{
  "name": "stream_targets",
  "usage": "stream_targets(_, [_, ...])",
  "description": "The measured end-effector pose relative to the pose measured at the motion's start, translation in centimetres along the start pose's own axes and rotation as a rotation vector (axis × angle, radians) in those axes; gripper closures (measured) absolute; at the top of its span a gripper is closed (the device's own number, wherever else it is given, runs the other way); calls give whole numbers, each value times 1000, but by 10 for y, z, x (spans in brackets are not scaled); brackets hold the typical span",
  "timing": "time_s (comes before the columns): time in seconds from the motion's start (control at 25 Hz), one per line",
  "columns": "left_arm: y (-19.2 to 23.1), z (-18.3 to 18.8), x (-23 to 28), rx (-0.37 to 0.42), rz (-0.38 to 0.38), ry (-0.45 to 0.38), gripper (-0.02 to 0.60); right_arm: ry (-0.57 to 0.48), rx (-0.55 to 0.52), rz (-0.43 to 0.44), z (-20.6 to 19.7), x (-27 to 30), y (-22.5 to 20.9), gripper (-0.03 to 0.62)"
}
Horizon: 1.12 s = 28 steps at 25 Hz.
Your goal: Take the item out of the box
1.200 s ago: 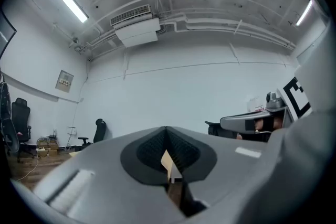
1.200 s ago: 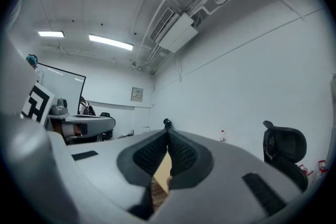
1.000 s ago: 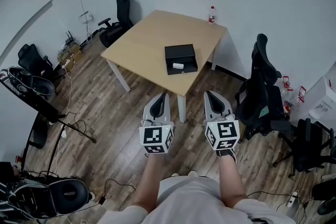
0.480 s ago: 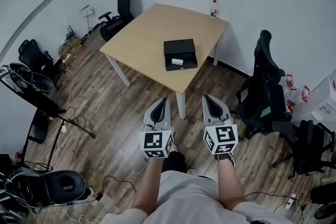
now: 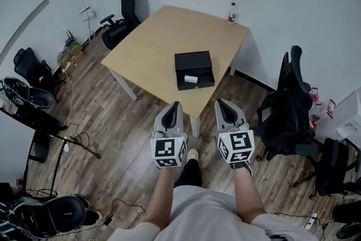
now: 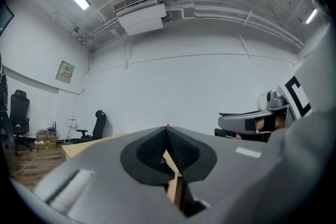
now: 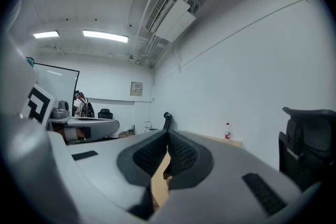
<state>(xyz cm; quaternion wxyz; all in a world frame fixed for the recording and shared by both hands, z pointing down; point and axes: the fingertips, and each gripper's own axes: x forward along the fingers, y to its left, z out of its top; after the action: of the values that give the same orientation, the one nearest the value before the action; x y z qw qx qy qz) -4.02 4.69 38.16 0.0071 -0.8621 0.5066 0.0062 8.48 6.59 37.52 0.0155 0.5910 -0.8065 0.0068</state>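
An open black box [image 5: 194, 69] lies on the wooden table [image 5: 163, 36] near its front corner. A small white item [image 5: 191, 78] rests inside its lower half. My left gripper [image 5: 175, 104] and right gripper [image 5: 218, 101] are held side by side in front of the table, short of the box, both shut with nothing between the jaws. In the left gripper view the left gripper [image 6: 167, 128] has its jaws pressed together, tan table showing past them. In the right gripper view the right gripper [image 7: 167, 132] is shut the same way.
A water bottle [image 5: 232, 12] stands at the table's far corner by the white wall. Black office chairs stand at right [image 5: 290, 104] and far left [image 5: 121, 5]. Cables and gear lie on the wood floor at left [image 5: 34, 121].
The view has moved closer to the table and slightly right. Both grippers stay shut and level in front of me, now nearer the table corner.
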Motion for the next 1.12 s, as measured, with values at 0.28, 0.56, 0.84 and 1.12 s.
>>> stream_targets(0.28, [41, 8, 84, -3, -7, -22, 575, 0, -27, 10, 14, 92, -26, 580])
stream_targets(0.56, [82, 9, 151, -6, -21, -27, 575, 0, -66, 25, 24, 168, -34, 580])
stream_targets(0.84, [113, 5, 212, -5, -52, -37, 575, -1, -69, 7, 23, 234, -51, 580])
stream_targets(1.12, [130, -21, 249, -32, -71, 19, 575, 60, -54, 8, -3, 270, -64, 580])
